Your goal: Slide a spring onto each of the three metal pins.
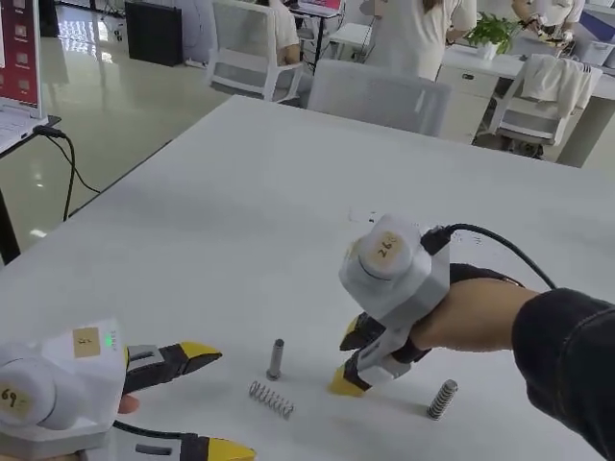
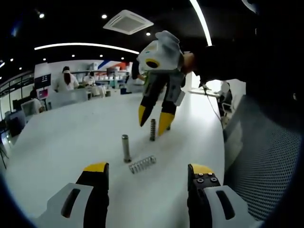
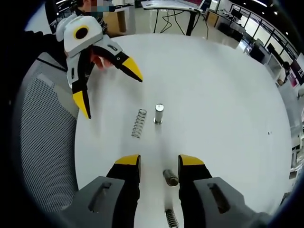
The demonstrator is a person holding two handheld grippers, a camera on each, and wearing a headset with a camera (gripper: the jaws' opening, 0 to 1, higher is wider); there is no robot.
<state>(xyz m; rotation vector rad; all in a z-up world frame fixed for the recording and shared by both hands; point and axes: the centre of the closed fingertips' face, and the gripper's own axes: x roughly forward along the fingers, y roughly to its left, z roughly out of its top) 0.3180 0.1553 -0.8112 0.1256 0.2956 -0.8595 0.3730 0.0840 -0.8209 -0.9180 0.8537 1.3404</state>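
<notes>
A bare metal pin (image 1: 277, 358) stands upright on the white table (image 1: 240, 211), with a loose spring (image 1: 271, 399) lying just in front of it. The same pin (image 2: 126, 147) and spring (image 2: 142, 164) lie ahead of my left gripper (image 2: 149, 170), which is open and holds nothing. My right gripper (image 3: 159, 161) points down at the table, open, with a second pin (image 3: 170, 177) standing between its jaws, untouched. A spring standing upright (image 1: 442, 399), apparently on a pin, is to the right of the right gripper (image 1: 348, 358). The left gripper (image 1: 221, 403) sits at the lower left.
The table's near edge and a mesh chair (image 3: 45, 142) are close to me. A cable (image 1: 500, 245) trails from the right gripper. Chairs (image 1: 380, 96) and several people stand beyond the table's far edge.
</notes>
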